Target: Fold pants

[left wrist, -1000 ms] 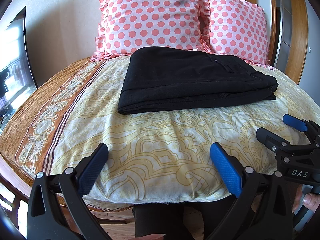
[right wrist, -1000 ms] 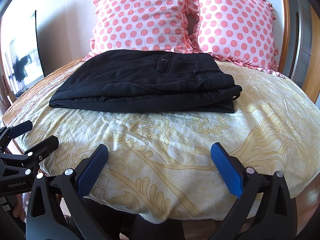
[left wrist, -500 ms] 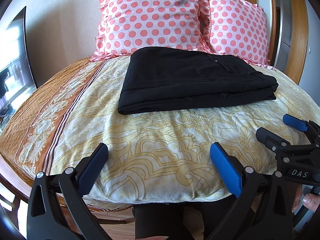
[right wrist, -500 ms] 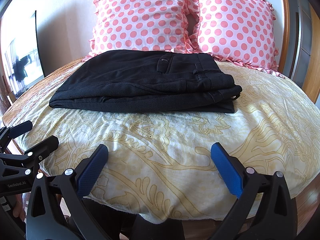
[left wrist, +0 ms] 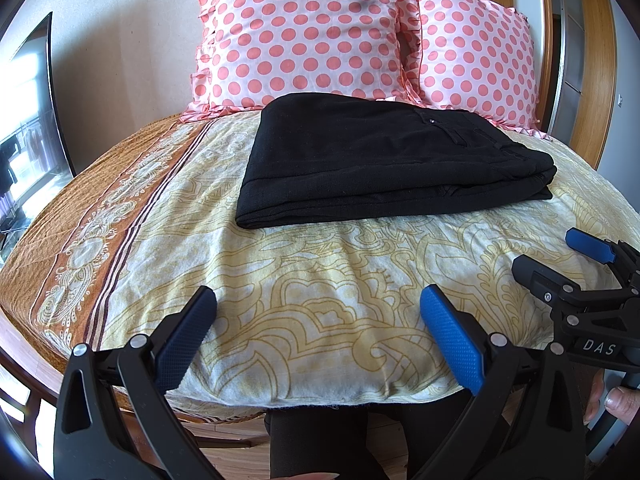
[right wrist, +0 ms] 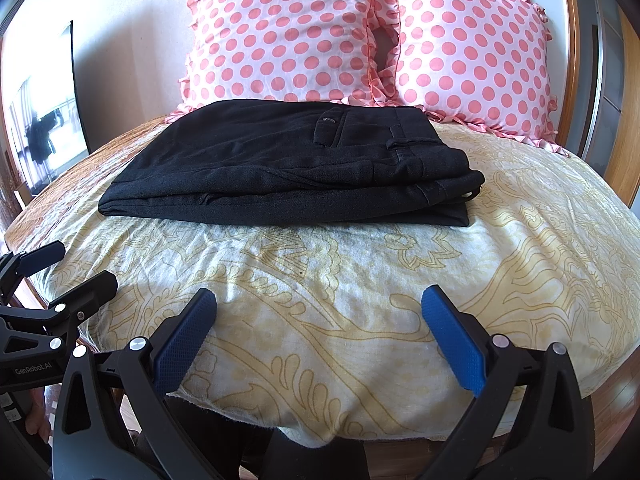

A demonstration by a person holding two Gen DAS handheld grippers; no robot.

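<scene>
Black pants lie folded, both grippers idle

Black pants (left wrist: pixel 384 168) sit in a compact stacked rectangle on the bed (left wrist: pixel 320 312), their far edge just in front of two pink polka-dot pillows (left wrist: pixel 304 32). From the right wrist view the waistband end, with a back pocket and belt loop showing, points to the right, and several layers stack along the near edge.

Nothing has changed over the last second: the pants, the bedcover and both tools sit exactly where they were. The left gripper (left wrist: pixel 318 332) holds back at the near edge of the bed, fingers spread wide and empty. The right gripper (right wrist: pixel 320 332) does the same beside it, fingers released, well apart from the cloth.

Judging by the neat bundle and the stillness, the folding looks finished, with no further step plainly called for.
</scene>
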